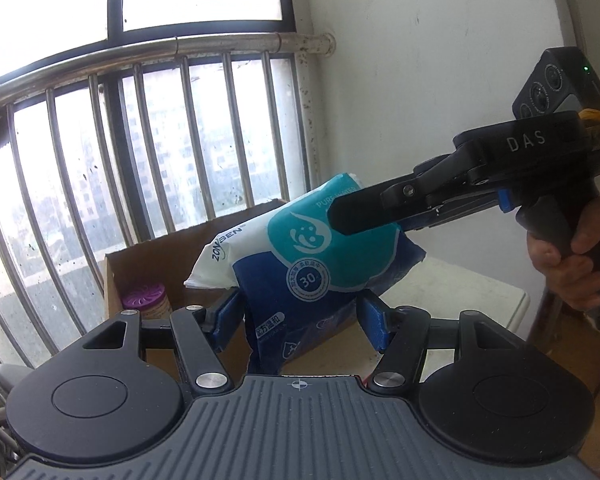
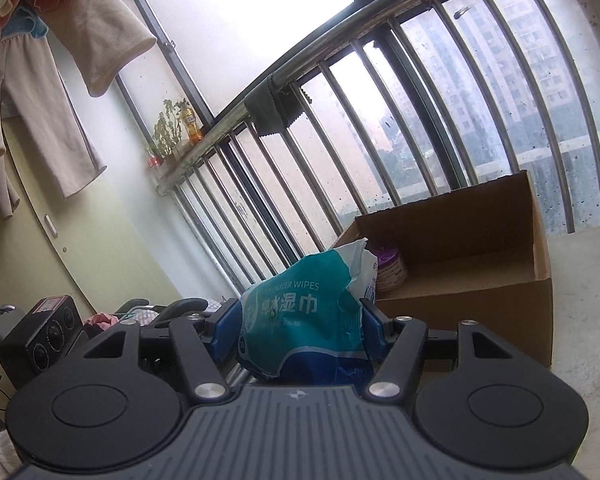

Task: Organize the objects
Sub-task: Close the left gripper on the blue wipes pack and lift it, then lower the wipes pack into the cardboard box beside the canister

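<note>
**Wipes pack gripped from both ends above the box**

The left gripper point(image 1: 300, 314) and right gripper point(image 2: 300, 316) each have their jaws clenched on the wet-wipes pack point(image 1: 308, 256), held aloft beside the open cardboard box point(image 2: 480, 264), where a purple-lidded jar point(image 2: 388, 270) stands inside.

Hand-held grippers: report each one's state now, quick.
Left hand-held gripper: shut on the wet wipes pack, at its lower end.
Right hand-held gripper: shut on the same wet wipes pack, at its other end.
</note>
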Tool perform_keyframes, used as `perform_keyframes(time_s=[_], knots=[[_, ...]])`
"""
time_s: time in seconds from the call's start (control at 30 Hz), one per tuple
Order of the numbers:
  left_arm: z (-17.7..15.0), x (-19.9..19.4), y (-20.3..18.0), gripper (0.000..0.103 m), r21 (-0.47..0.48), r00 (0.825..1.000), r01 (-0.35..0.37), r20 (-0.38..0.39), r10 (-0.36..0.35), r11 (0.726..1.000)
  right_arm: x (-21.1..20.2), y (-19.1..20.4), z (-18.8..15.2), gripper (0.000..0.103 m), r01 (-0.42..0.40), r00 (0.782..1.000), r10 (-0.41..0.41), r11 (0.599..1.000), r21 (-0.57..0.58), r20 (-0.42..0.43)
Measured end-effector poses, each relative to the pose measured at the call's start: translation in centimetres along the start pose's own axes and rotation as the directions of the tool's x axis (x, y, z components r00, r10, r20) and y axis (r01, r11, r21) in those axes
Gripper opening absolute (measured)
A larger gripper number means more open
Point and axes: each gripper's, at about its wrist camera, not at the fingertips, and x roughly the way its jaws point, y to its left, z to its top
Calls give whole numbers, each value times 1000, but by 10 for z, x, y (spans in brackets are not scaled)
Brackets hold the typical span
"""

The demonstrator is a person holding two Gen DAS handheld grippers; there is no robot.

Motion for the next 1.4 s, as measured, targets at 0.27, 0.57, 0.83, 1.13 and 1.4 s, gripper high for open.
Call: perform_keyframes(time_s=[0.27,0.57,0.83,1.13,1.4], knots=[[24,30,26,62,9,1000,-14,-7,14,1000,24,-29,32,62,0,1000,1,998,58,-1],[39,114,70,62,-27,994,5,-106,-8,1000,80,-73,67,62,101,994,-99,994,32,-56],[50,189,117,62,-90,953,45,-293,-70,995,146,-115,88,62,194,966,-176,978,79,-190],[47,254,131,62,-30,842,2,-540,-18,1000,213,-150,91,62,320,895,-250,937,143,-370],[34,263,137,57,39,813,-27,-581,44,999,237,-177,77,61,359,868,-227,902,241,-442]])
